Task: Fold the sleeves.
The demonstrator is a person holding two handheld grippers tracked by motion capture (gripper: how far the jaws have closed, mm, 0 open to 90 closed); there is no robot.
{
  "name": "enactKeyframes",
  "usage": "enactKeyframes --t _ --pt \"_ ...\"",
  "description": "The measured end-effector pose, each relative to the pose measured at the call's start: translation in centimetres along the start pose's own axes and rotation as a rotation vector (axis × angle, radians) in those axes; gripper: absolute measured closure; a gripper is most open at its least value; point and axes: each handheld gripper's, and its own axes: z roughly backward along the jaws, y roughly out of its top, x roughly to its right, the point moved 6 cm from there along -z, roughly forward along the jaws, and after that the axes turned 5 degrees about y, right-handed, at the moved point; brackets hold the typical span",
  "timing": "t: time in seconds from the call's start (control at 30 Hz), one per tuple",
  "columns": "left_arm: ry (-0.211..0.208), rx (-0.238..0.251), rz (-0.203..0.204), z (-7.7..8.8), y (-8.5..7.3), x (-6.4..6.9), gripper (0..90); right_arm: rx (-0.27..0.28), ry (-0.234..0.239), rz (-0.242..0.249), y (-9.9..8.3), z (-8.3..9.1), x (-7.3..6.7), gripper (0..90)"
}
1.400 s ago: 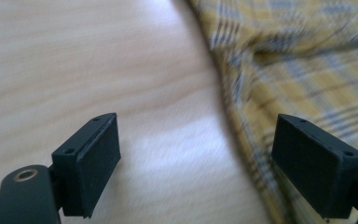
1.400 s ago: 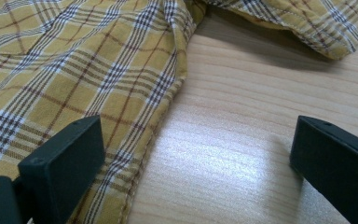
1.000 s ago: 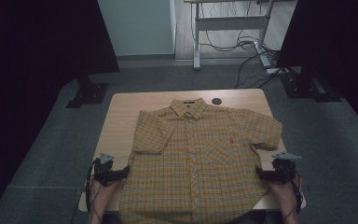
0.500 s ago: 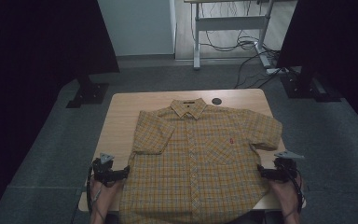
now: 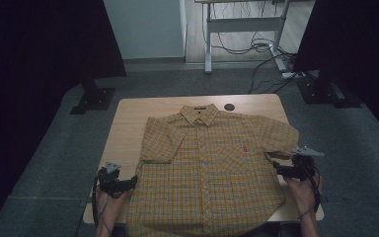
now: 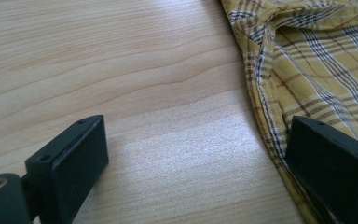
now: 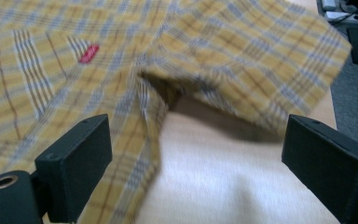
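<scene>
A yellow plaid short-sleeved shirt [image 5: 212, 163] lies flat, front up and collar away from me, on the light wooden table [image 5: 128, 123]. It has a small red label [image 5: 245, 147] on the chest pocket. My left gripper [image 5: 133, 181] rests open at the shirt's left hem edge. In the left gripper view [image 6: 196, 172] one jaw sits over bare wood and the other over the shirt's side seam [image 6: 270, 102]. My right gripper [image 5: 276, 168] is open beside the right sleeve. Its jaws have just been closing a little, with the underarm fold [image 7: 168, 93] ahead and nothing gripped.
A round cable hole [image 5: 229, 106] sits near the table's far edge, beyond the collar. Black stands [image 5: 94, 94] [image 5: 325, 89] flank the table on the grey carpet. A desk frame [image 5: 207, 49] and loose cables [image 5: 261, 49] lie behind.
My right gripper has lifted a little and edged toward the sleeve's underarm. The left gripper and the shirt have stayed where they were.
</scene>
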Motion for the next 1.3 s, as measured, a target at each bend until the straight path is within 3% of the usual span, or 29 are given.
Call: enactKeyframes --t 0.1,0.4,0.77,1.03,1.3 --pt "0.000 0.000 0.000 0.0 0.0 0.0 6.0 0.003 0.014 -0.001 0.9 -0.6 0.1 7.7" --pt "0.002 0.000 0.001 0.0 0.0 0.0 6.0 -0.014 -0.005 0.023 3.1 -2.8 1.2 10.1" --pt "0.002 0.000 0.002 0.0 0.0 0.0 6.0 -0.004 0.001 -0.003 5.1 -5.2 2.2 14.8" --pt "0.006 -0.001 0.005 0.0 0.0 0.0 5.8 -0.028 -0.043 -0.002 5.4 -7.1 3.3 21.1" --pt "0.006 -0.002 0.005 0.0 0.0 0.0 5.8 -0.059 -0.086 -0.024 4.6 -8.9 4.2 28.9"
